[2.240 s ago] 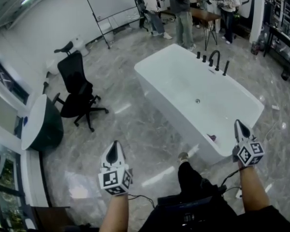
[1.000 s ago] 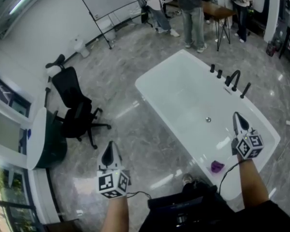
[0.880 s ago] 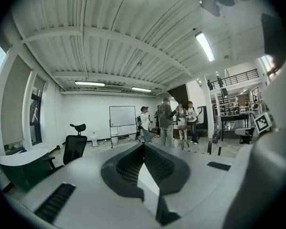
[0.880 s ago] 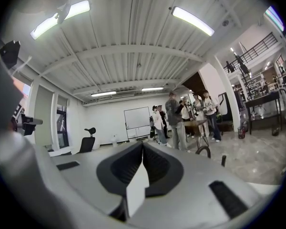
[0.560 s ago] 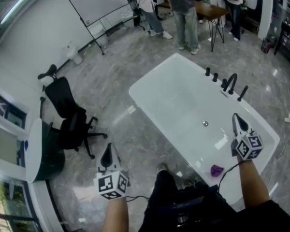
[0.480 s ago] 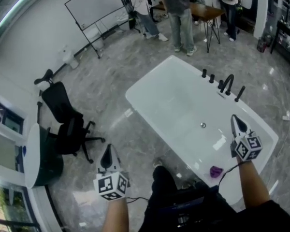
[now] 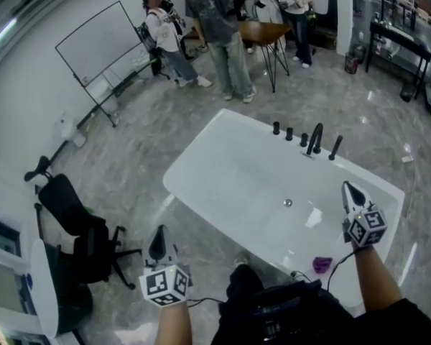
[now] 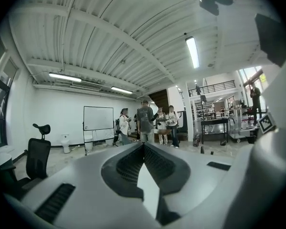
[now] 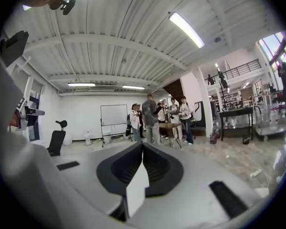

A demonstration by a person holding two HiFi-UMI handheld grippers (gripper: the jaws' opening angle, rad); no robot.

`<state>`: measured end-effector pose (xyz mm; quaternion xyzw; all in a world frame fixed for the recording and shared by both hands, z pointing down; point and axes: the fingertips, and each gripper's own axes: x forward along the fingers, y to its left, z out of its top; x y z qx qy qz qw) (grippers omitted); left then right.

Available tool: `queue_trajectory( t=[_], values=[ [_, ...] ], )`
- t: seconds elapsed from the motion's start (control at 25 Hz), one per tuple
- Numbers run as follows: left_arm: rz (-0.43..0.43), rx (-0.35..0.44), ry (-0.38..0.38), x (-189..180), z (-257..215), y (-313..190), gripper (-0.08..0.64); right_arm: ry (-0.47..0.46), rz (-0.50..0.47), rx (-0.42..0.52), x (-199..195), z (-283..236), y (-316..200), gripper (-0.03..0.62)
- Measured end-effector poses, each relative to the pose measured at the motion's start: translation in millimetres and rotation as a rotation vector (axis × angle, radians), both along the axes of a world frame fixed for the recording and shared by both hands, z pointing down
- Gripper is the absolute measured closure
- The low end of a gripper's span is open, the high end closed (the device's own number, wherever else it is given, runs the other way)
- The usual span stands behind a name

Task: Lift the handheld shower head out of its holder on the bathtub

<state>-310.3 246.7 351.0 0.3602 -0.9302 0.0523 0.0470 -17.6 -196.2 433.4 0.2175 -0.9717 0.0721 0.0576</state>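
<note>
The white freestanding bathtub [image 7: 196, 145] stands on the grey marble-pattern floor [image 7: 129, 142]. A row of matt black fittings is mounted on its far rim: three short knobs [image 7: 289, 133], a curved spout [image 7: 314, 138] and, at the right end of the row, a slim black rod [image 7: 335, 147] standing upright. This rod is judged to be the handheld shower head, seated in its holder. Its place just beside the spout probably keeps it within a bather's reach. A small purple object [image 7: 322, 264] lies inside the tub by the near rim; what it is cannot be told.

The left gripper [image 7: 158, 237] is held over the floor off the tub's near left side, well apart from the fittings. Its jaws are together, with nothing between them. The right gripper [image 7: 350, 191] is held over the tub's right end, nearer the shower head but not touching it. Its jaws are likewise closed and empty. Both grippers point roughly level toward the far rim, an attitude suited to an approach. The jaws must part before the rod can be taken.

Writing: none is legible. Each marker cube [image 7: 165, 284] bears only black-and-white square patterns. The whiteboard [image 7: 93, 42] by the wall appears blank.
</note>
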Motion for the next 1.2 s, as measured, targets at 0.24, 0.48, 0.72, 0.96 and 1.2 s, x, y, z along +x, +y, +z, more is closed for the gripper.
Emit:
queue_trajectory(
  t=[0.24,0.48,0.72,0.96,1.2],
  values=[
    [0.18,-0.014,0.001,-53,10,-81,0.551,0.017,0.181,-0.019,10,16,-23,0.584],
    [0.354,-0.017,0.019,-102,18,-164,0.551,0.048,0.294,-0.013,1,19,-23,0.584],
    [0.543,-0.017,0.023,-115,21,-249,0.551,0.087,0.424,-0.013,15,17,-27,0.584],
    [0.724,-0.021,0.036,-113,28,-320,0.551,0.148,0.533,0.021,15,11,-13,0.584],
    [0.872,0.0,0.073,-107,28,-364,0.551,0.108,0.63,0.021,0,-9,10,0.584]
  ],
)
